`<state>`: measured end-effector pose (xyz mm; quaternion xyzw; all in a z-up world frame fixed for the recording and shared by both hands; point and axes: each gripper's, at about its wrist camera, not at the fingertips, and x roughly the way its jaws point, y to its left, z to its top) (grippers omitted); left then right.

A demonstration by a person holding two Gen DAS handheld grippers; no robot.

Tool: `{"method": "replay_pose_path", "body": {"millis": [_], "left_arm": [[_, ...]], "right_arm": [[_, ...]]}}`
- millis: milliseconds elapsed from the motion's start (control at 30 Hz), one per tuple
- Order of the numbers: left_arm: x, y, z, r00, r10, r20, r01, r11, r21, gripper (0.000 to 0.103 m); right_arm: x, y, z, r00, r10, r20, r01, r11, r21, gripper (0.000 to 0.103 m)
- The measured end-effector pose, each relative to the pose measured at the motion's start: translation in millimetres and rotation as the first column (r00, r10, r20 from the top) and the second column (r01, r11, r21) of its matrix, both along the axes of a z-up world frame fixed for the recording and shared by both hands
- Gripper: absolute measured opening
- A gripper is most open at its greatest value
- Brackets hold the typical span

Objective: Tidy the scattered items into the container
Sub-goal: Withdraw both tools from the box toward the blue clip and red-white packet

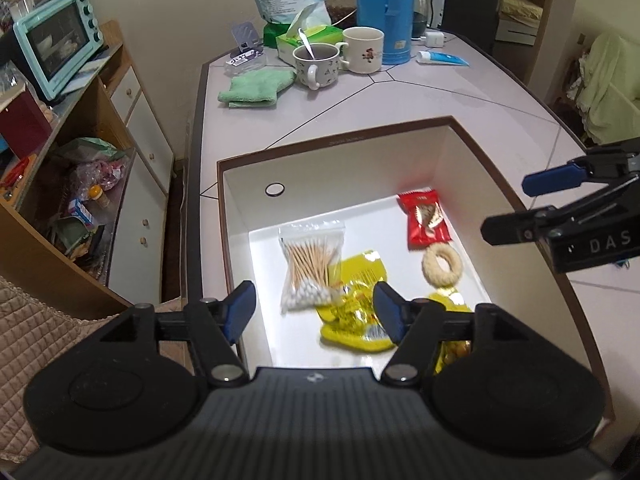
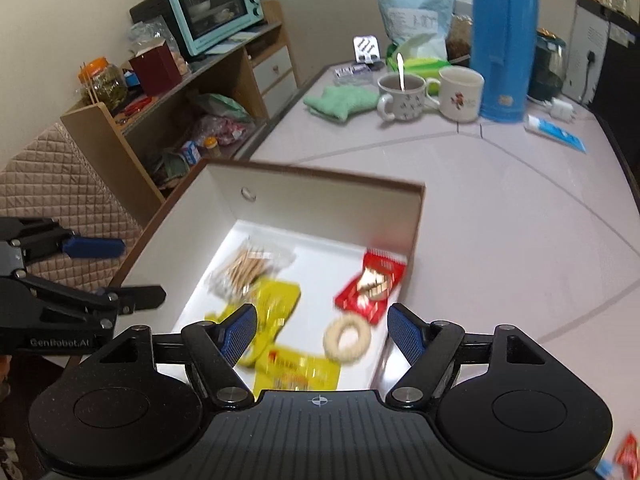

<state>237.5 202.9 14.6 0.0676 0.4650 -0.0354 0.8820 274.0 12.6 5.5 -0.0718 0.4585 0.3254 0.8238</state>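
Observation:
A white box with a brown rim (image 1: 336,142) (image 2: 320,174) stands on the pale table. Inside lie a bag of cotton swabs (image 1: 310,266) (image 2: 248,266), a yellow snack packet (image 1: 354,308) (image 2: 276,312), a second yellow packet (image 2: 298,372), a red snack packet (image 1: 426,220) (image 2: 370,284) and a pale ring-shaped snack (image 1: 442,264) (image 2: 347,338). My left gripper (image 1: 316,312) (image 2: 132,272) hovers open over the box's near left side, holding nothing. Over the box's right edge my right gripper (image 2: 322,330) (image 1: 508,206) is open and empty too.
At the table's far end stand two mugs (image 1: 320,64), a green cloth (image 1: 256,86), a tissue box (image 1: 308,38), a blue thermos (image 1: 386,8) and a tube (image 1: 442,58). A wooden shelf with a teal oven (image 1: 56,40) stands left. A red item (image 2: 626,456) lies at the lower right.

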Motion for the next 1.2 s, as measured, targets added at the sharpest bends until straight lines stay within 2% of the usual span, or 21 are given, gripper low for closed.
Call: {"method": "replay_pose_path", "body": {"millis": [200, 433, 733, 1200], "left_arm": [[-28.1, -9.3, 10.1, 1.000, 0.012, 0.014, -0.012, 1.000, -0.016, 0.068], [-57.3, -16.5, 17.0, 0.999, 0.033, 0.018, -0.033, 0.999, 0.002, 0.069], [-87.8, -24.7, 26.6, 0.998, 0.046, 0.036, -0.047, 0.999, 0.021, 0.073], [-121.5, -42.7, 32.9, 0.997, 0.057, 0.046, -0.059, 0.998, 0.038, 0.075]], "right_arm": [[-33.2, -13.0, 0.1, 1.000, 0.003, -0.028, -0.004, 1.000, -0.024, 0.075], [-66.4, -21.1, 0.2, 0.999, 0.020, -0.030, -0.021, 0.999, -0.039, 0.075], [-93.1, -25.2, 9.0, 0.999, 0.048, -0.009, -0.048, 0.998, -0.029, 0.075], [-116.8, -40.5, 15.3, 0.998, 0.062, 0.009, -0.062, 0.998, -0.011, 0.075]]}}
